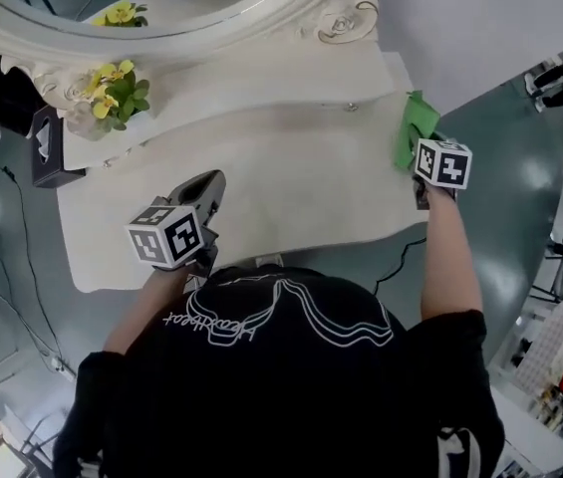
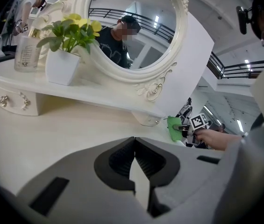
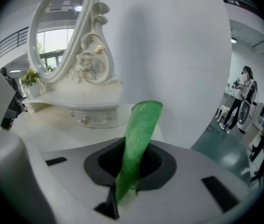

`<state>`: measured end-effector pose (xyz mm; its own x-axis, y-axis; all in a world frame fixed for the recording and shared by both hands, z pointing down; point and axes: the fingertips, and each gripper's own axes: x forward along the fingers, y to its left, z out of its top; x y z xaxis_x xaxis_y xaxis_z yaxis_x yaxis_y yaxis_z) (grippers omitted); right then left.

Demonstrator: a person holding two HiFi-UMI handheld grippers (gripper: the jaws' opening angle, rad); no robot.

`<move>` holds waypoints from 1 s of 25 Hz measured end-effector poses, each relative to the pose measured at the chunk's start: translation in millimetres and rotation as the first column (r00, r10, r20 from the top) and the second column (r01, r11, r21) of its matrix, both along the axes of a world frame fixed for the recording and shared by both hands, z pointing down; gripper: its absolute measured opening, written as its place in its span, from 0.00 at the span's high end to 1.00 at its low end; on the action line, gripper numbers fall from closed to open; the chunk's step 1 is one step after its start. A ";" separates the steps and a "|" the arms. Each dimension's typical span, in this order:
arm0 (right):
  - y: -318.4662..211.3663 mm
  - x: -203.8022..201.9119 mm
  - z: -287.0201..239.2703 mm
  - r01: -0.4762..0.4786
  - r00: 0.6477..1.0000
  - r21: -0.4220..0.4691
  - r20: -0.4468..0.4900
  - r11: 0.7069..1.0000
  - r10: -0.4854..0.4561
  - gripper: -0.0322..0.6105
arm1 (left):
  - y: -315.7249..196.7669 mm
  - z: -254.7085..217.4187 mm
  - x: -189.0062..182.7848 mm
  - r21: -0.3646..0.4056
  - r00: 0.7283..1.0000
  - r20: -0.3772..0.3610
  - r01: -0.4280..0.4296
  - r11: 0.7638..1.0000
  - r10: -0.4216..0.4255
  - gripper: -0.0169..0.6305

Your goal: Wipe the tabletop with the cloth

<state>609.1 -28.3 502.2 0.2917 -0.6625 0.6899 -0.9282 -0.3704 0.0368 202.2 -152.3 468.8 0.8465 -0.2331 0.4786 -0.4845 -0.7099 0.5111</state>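
Observation:
The green cloth (image 1: pixel 413 129) hangs at the far right end of the cream tabletop (image 1: pixel 291 192), beside the white wall panel. My right gripper (image 1: pixel 419 167) is shut on the cloth, and in the right gripper view a strip of cloth (image 3: pixel 143 120) stands up out of the gripper (image 3: pixel 131 174) above the table's right end (image 3: pixel 57 125). My left gripper (image 1: pixel 206 185) hovers over the table's front left part, shut with nothing in it; its jaws (image 2: pixel 134 146) touch. From the left gripper view the cloth (image 2: pixel 173 127) and right gripper (image 2: pixel 188 127) show far off.
A raised shelf (image 1: pixel 261 78) with small drawers runs along the back under an oval mirror (image 1: pixel 161 8). A potted yellow flower (image 1: pixel 112 90) and a glass jar (image 2: pixel 26 52) stand on its left part. A black box (image 1: pixel 47 147) sits at the left edge.

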 end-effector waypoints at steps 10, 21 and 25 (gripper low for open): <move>-61.7 -201.3 -66.5 0.350 0.934 0.175 0.003 0.920 -0.356 0.86 | 6.6 -7.4 -78.4 -0.014 0.996 0.000 0.094 0.995 -0.094 0.97; -112.3 -457.4 -42.7 0.563 0.753 0.269 0.222 0.781 -0.620 0.86 | 2.2 -16.6 -226.1 -0.005 0.969 0.038 0.246 0.969 -0.245 0.97; -127.1 -537.3 -41.9 0.634 0.679 0.285 0.241 0.719 -0.694 0.86 | 3.8 -8.8 -280.7 -0.017 0.950 0.044 0.311 0.950 -0.310 0.97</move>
<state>71.8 -155.4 460.3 -0.4779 -0.7067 0.5217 -0.8783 0.3762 -0.2950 -78.5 -148.5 460.0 0.7140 -0.4697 0.5192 -0.6995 -0.5095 0.5011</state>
